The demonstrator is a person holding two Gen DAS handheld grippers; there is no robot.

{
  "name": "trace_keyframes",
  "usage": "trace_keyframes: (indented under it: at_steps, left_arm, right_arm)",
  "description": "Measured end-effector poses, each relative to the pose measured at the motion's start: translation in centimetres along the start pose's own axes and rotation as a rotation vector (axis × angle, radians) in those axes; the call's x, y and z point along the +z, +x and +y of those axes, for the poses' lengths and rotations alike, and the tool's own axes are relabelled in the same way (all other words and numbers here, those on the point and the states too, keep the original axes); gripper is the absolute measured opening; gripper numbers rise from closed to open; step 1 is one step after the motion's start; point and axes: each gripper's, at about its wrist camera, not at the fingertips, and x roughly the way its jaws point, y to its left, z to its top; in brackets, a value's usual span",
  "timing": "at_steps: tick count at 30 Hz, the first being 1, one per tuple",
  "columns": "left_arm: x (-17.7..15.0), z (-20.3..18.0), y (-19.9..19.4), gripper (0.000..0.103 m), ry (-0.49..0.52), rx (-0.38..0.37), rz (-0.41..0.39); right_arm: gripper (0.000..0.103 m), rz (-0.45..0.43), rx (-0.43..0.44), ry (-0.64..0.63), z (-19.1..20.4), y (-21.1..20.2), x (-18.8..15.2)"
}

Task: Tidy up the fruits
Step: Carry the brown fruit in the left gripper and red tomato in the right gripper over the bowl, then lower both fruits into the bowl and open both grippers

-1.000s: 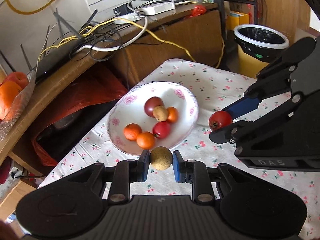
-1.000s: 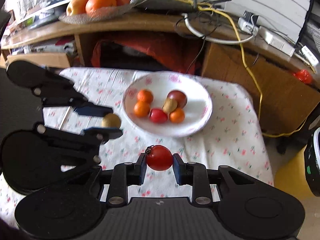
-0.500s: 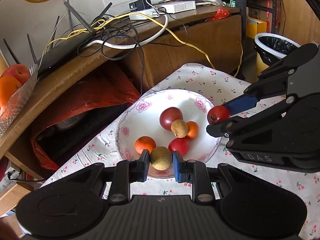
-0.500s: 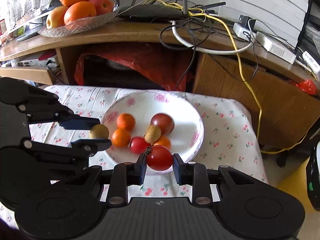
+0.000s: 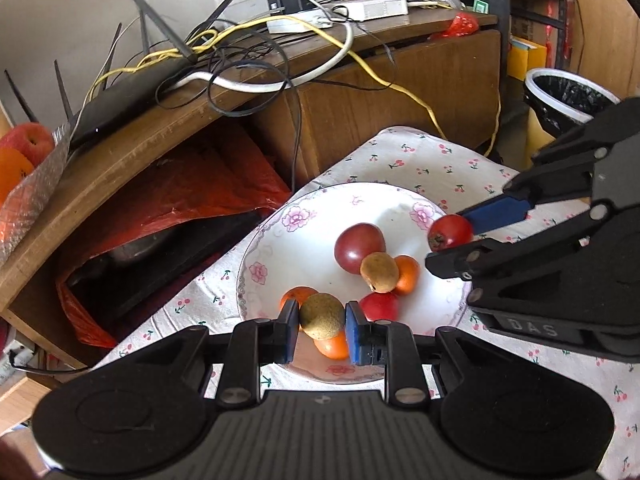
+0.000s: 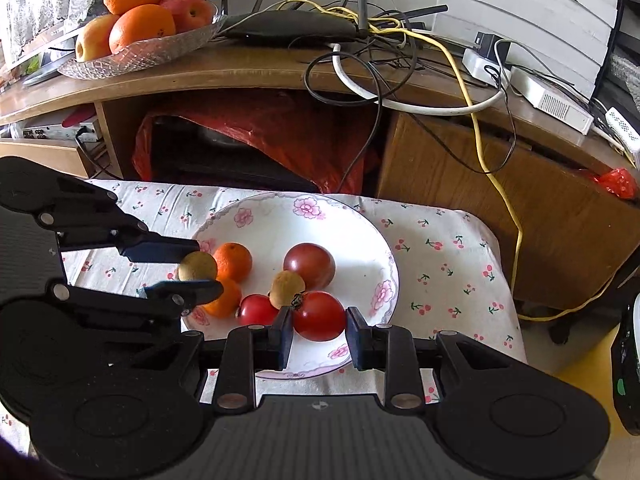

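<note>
In the left wrist view, the left gripper sits at 6 o'clock, its two fingers closed on a brownish-green round fruit, held over the near rim of the white flowered plate. On the plate lie a dark red plum, a tan kiwi leaning on it, an orange just beside the kiwi, a small red fruit, and two more oranges partly hidden behind the fingers. At 3 o'clock the right gripper reaches in, pinching a red tomato above the plate's right edge. The plate rests on a cherry-print tablecloth. A wooden shelf with tangled cables runs across 10 to 1 o'clock.

In the right wrist view, the right gripper at 6 o'clock clamps the red tomato over the near part of the plate. The plum is at the centre, the kiwi touching it, and the small red fruit is beside the tomato. At 9 o'clock the left gripper grips the brownish-green round fruit over the plate's left rim, next to two oranges. A glass dish of apples and oranges stands on the shelf at 11 o'clock.
</note>
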Motion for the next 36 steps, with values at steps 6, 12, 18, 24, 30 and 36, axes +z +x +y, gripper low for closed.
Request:
trace_keyframes:
  at_steps: [6, 12, 18, 24, 30, 36]
  left_arm:
    - [0.0, 0.5, 0.8, 0.033, -0.024, -0.009, 0.006]
    - [0.1, 0.8, 1.7, 0.033, -0.044, -0.026, 0.013]
    - [-0.1, 1.0, 2.5, 0.033, -0.051, -0.027, 0.008]
    - [0.0, 1.1, 3.1, 0.033, -0.056, -0.032, 0.009]
    - [0.2, 1.2, 3.4, 0.033, -0.052, -0.029, 0.004]
    - [0.5, 1.4, 3.7, 0.033, -0.046, -0.022, 0.0]
  right_arm:
    - [0.023, 0.018, 0.004, 0.025, -0.8, 0.9, 0.1]
    - [0.023, 0.023, 0.021, 0.036, -1.0, 1.8, 0.5]
    - [0.023, 0.034, 0.032, 0.032, -1.0, 2.8, 0.7]
    - [0.024, 0.038, 0.039, 0.03, -0.8, 3.4, 1.0]
    - [0.024, 0.031, 0.045, 0.038, -1.0, 3.9, 1.2]
    - [0.024, 0.024, 0.051, 0.048, -1.1, 4.3, 1.5]
